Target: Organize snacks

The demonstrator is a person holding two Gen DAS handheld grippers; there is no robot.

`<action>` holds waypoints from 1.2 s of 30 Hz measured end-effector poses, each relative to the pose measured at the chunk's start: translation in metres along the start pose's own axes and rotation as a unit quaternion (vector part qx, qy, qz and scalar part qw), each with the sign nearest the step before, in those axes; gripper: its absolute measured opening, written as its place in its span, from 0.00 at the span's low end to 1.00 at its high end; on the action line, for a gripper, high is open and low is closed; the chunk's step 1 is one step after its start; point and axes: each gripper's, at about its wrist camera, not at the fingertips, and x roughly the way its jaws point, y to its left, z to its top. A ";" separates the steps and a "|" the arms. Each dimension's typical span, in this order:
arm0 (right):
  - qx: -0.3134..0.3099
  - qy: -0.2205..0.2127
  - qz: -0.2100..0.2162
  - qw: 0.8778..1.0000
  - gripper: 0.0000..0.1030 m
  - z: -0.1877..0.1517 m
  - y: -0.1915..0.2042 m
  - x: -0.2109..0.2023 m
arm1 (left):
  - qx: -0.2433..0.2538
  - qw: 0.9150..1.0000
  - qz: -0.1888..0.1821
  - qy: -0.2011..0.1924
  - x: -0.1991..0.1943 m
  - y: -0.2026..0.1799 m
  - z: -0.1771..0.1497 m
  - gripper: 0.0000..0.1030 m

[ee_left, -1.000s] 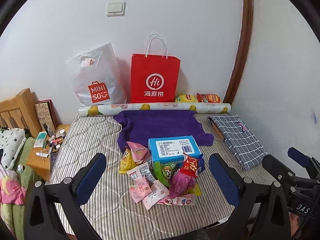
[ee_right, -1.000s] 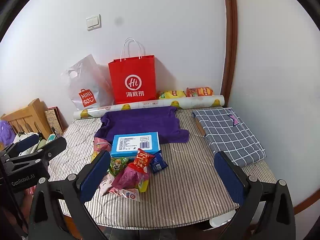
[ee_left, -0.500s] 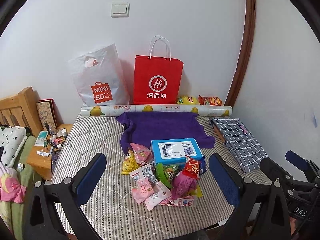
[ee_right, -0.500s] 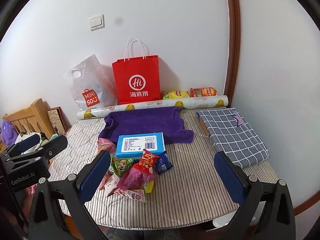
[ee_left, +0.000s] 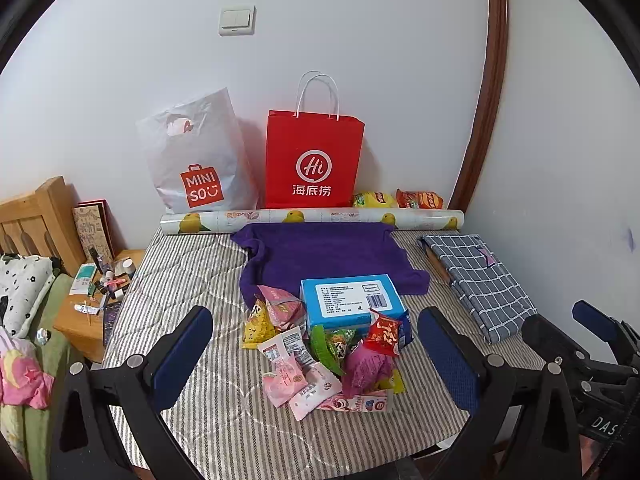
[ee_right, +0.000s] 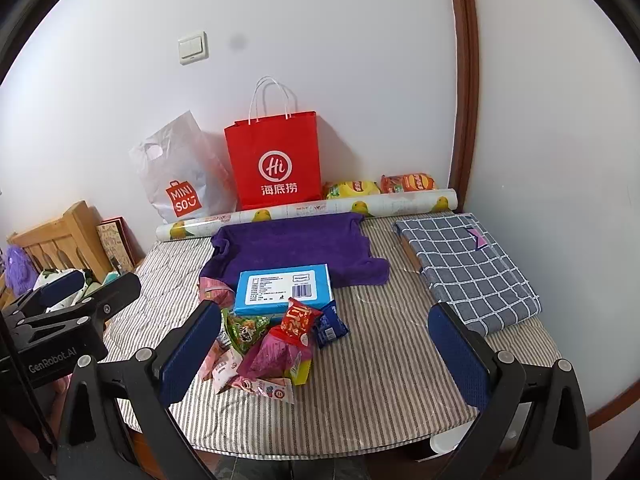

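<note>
A pile of small snack packets (ee_left: 320,356) lies on the striped table (ee_left: 180,280), in front of a blue box (ee_left: 350,300); the pile (ee_right: 264,344) and the box (ee_right: 284,288) also show in the right wrist view. A red paper bag (ee_left: 314,160) and a white MINISO bag (ee_left: 196,160) stand against the back wall. Two chip bags (ee_left: 400,199) lie to the right of the red bag. My left gripper (ee_left: 316,360) is open and empty, held above the near edge. My right gripper (ee_right: 324,356) is open and empty, to the right of the pile.
A purple cloth (ee_left: 328,256) lies behind the box. A rolled printed sheet (ee_left: 312,216) runs along the back. A folded checked cloth (ee_left: 480,276) lies at the right by the wall. A cluttered wooden nightstand (ee_left: 92,304) stands left of the table.
Both views have shifted slightly, so the bags and the snacks sit a little lower and to the right in the frames. Nothing on the table has moved. Both grippers stay open.
</note>
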 end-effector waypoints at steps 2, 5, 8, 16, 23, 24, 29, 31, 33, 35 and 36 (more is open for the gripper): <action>0.002 -0.001 0.001 1.000 0.99 0.000 -0.001 -0.001 | 0.000 1.000 0.001 0.001 0.000 -0.001 0.000 1.00; 0.003 -0.002 0.002 1.000 0.99 0.000 -0.002 -0.002 | 0.001 1.000 0.001 0.001 0.001 -0.002 -0.001 1.00; 0.006 -0.003 0.003 1.000 0.99 -0.001 -0.003 -0.003 | 0.001 1.000 0.001 0.001 0.001 -0.002 -0.001 1.00; 0.009 -0.003 0.002 1.000 0.99 -0.002 -0.006 -0.006 | 0.004 1.000 0.000 0.004 0.002 -0.006 -0.003 1.00; 0.010 -0.002 0.002 1.000 0.99 -0.002 -0.007 -0.006 | 0.005 1.000 -0.001 0.005 0.003 -0.008 -0.003 1.00; 0.010 -0.002 0.002 1.000 0.99 -0.002 -0.008 -0.006 | 0.005 1.000 -0.001 0.005 0.003 -0.008 -0.003 1.00; 0.011 -0.003 0.004 1.000 0.99 -0.002 -0.008 -0.004 | 0.005 1.000 -0.001 0.005 0.003 -0.009 -0.004 1.00; 0.011 -0.004 0.003 1.000 0.99 -0.002 -0.008 -0.003 | 0.005 1.000 -0.002 0.005 0.003 -0.009 -0.004 1.00; 0.012 -0.004 0.005 1.000 0.99 -0.002 -0.008 -0.002 | 0.006 1.000 -0.004 0.006 0.005 -0.010 -0.005 1.00; 0.012 -0.004 0.007 1.000 0.99 -0.002 -0.006 0.000 | 0.006 1.000 -0.005 0.008 0.007 -0.010 -0.005 1.00; 0.012 -0.004 0.009 1.000 0.99 -0.001 -0.006 0.000 | 0.006 1.000 -0.006 0.009 0.009 -0.010 -0.005 1.00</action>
